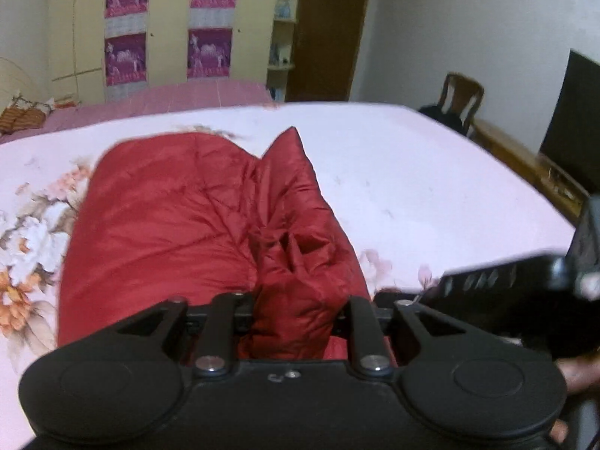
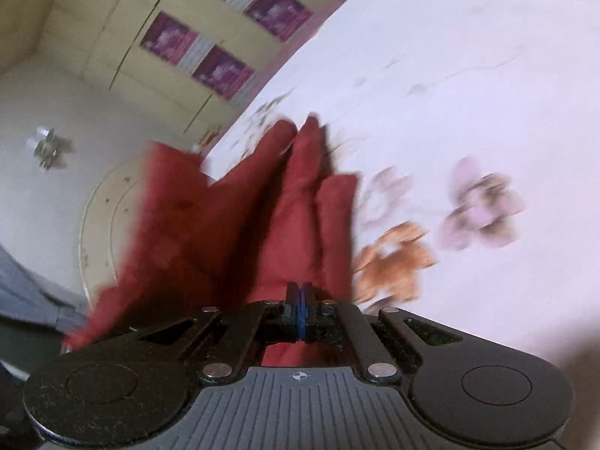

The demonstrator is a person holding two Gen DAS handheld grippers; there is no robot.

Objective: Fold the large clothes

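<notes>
Red padded garment (image 1: 180,221) lies on the bed (image 1: 431,172), spread ahead of the left claw (image 1: 300,311) and bulging to that claw's left. A bunched fold of its fabric sits between the left claw's fingers (image 1: 221,322), which stand partly apart; whether the pads press on the fold cannot be told from the left wrist view. A pointed corner of the garment stands up further ahead of this claw. The right claw (image 2: 299,311) is fully closed, its blue pads meeting, with red fabric rising directly ahead of the fingertips; the right wrist view is motion-blurred, and whether cloth is pinched between the pads cannot be told. Floral sheet (image 2: 468,206) lies to the right of the right claw. A wardrobe (image 1: 165,26) stands beyond the bed, well ahead of the left claw.
</notes>
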